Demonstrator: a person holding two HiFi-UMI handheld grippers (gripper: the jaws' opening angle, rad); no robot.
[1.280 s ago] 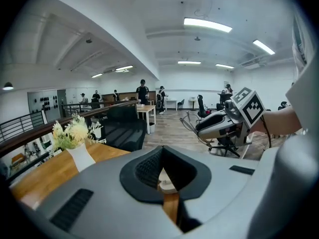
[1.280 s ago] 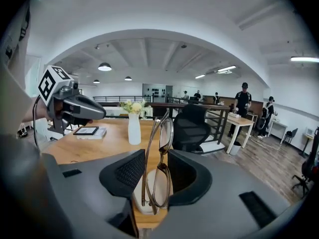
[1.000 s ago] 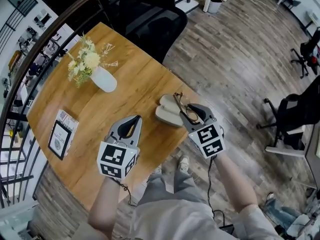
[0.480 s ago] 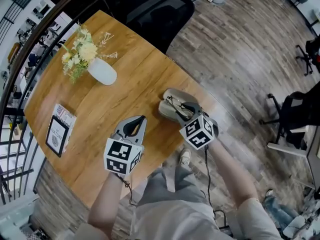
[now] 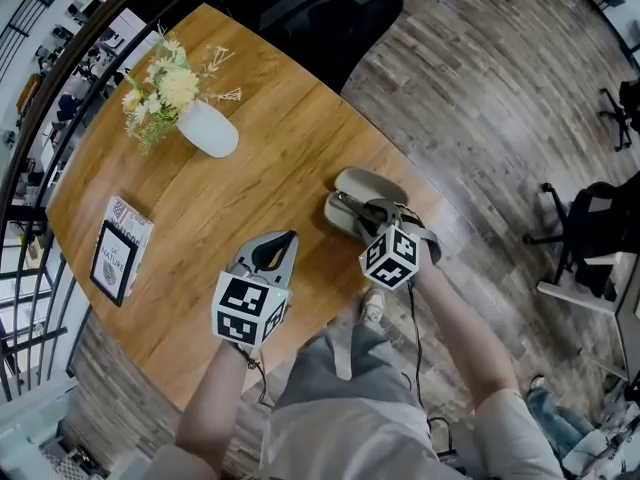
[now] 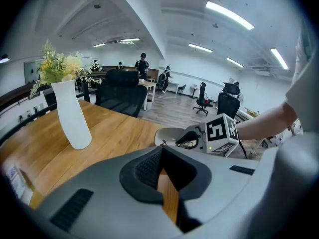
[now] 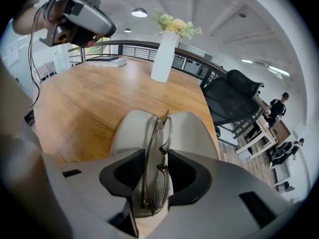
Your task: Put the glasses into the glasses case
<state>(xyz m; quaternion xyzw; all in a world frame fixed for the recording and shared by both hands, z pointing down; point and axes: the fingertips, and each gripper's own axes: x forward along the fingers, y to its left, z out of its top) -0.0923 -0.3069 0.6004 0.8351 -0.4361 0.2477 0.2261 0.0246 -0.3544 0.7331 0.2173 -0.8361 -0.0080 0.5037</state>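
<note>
The glasses case point(image 5: 372, 182) lies open near the table's right edge, a pale grey-beige shell with two halves. My right gripper point(image 5: 372, 216) is over it, pointing steeply down and shut on the thin metal-framed glasses point(image 7: 162, 138). The folded glasses stand on edge between the jaws of the right gripper point(image 7: 155, 183), low over the case point(image 7: 142, 126). My left gripper point(image 5: 284, 240) hovers over bare wood to the left of the case, shut with nothing in it. In the left gripper view only a thin strip of wood shows between the jaws of the left gripper point(image 6: 164, 183).
A white vase of flowers point(image 5: 208, 128) stands at the far left of the wooden table point(image 5: 270, 168). A book point(image 5: 120, 253) lies at the left edge. A black office chair point(image 5: 310, 8) is behind the table. The table's near edge runs just below both grippers.
Both grippers have come down toward the table. The right one has rolled and brought the glasses down from above the case to just over its open halves.
</note>
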